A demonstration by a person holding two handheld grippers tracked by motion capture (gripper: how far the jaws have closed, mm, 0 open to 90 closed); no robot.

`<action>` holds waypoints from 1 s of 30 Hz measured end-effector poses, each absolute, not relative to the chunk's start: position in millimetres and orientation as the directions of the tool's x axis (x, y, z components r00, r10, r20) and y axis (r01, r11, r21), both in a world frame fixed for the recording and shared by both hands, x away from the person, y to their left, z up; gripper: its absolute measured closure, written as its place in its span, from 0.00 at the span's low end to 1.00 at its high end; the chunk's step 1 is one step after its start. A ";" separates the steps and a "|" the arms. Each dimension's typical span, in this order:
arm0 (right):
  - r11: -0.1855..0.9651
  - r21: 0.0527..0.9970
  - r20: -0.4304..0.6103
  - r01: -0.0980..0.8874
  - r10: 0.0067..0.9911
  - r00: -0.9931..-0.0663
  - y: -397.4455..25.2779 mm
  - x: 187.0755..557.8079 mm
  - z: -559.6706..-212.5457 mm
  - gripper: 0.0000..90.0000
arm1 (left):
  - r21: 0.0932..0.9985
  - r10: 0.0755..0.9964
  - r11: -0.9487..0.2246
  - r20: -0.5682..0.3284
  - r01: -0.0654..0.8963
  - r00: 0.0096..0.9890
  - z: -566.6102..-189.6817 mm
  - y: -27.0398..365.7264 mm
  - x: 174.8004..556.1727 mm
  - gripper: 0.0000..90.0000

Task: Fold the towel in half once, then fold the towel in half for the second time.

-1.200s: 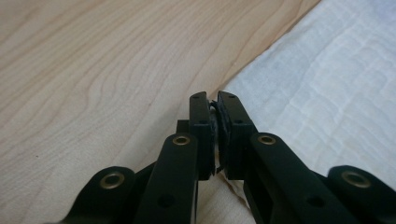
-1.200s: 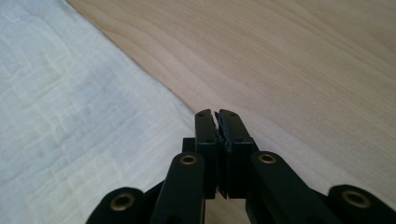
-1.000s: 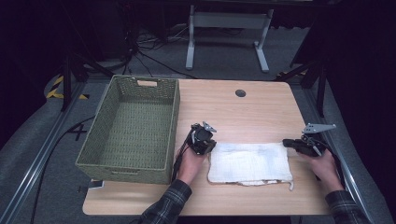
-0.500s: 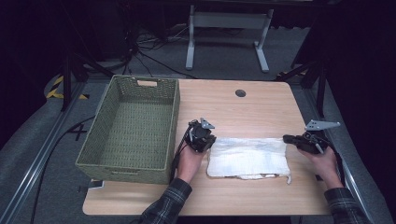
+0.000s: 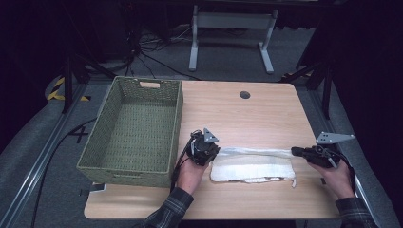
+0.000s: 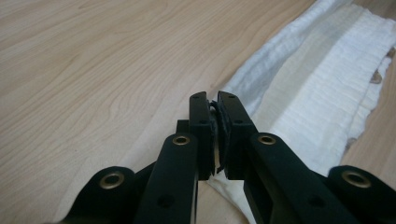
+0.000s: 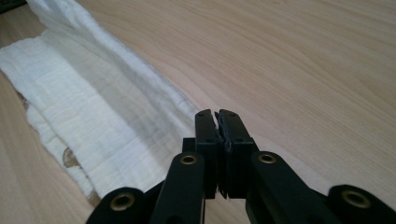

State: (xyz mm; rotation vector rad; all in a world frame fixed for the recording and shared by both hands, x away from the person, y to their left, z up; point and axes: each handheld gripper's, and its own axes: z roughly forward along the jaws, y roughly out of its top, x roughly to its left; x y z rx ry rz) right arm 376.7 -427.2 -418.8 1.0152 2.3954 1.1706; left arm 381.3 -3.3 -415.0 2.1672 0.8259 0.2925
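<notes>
A white cloth (image 5: 252, 167) lies across the near part of the wooden table (image 5: 237, 114), with its far edge lifted into a taut strip. My left gripper (image 5: 217, 151) is shut on that edge's left end, and my right gripper (image 5: 293, 152) is shut on its right end. In the left gripper view the jaws (image 6: 214, 100) pinch a bit of fabric, and the cloth (image 6: 317, 93) runs off to the right. In the right gripper view the gripper (image 7: 217, 115) is pressed together on the hem, with the cloth (image 7: 70, 107) spreading to the left.
A green woven basket (image 5: 177, 124) stands on the left half of the table, close beside my left hand. A small black round disc (image 5: 244, 94) sits near the far edge. A grey metal stand (image 5: 228, 21) is on the floor beyond the table.
Both grippers have moved a little toward the person, drawing the cloth's far edge up and over. The cloth now looks narrower front to back.
</notes>
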 end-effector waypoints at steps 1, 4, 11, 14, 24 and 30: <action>0.425 0.774 0.048 0.469 0.699 -0.713 -426.9 374.5 -418.9 0.97 | 0.741 0.644 -0.488 -0.053 0.462 0.763 -414.5 -2.1 377.0 0.95; 0.430 0.774 0.052 0.465 0.689 -0.723 -425.1 364.5 -419.5 0.97 | 0.740 0.638 -0.494 -0.049 0.457 0.768 -414.4 0.3 369.0 0.95; 0.439 0.767 0.067 0.469 0.672 -0.738 -423.8 344.5 -423.5 0.97 | 0.731 0.625 -0.505 -0.057 0.459 0.778 -418.6 4.8 352.2 0.95; 0.436 0.767 0.075 0.472 0.669 -0.739 -424.9 337.1 -424.4 0.97 | 0.729 0.617 -0.519 -0.042 0.447 0.786 -420.4 5.7 345.4 0.95; 0.448 0.742 0.103 0.499 0.659 -0.745 -426.7 327.1 -433.8 0.90 | 0.693 0.590 -0.550 -0.073 0.467 0.804 -430.5 7.2 331.3 0.88; 0.405 0.779 0.107 0.479 0.666 -0.738 -432.7 321.2 -424.7 0.89 | 0.734 0.590 -0.505 -0.089 0.453 0.802 -419.9 9.7 328.2 0.85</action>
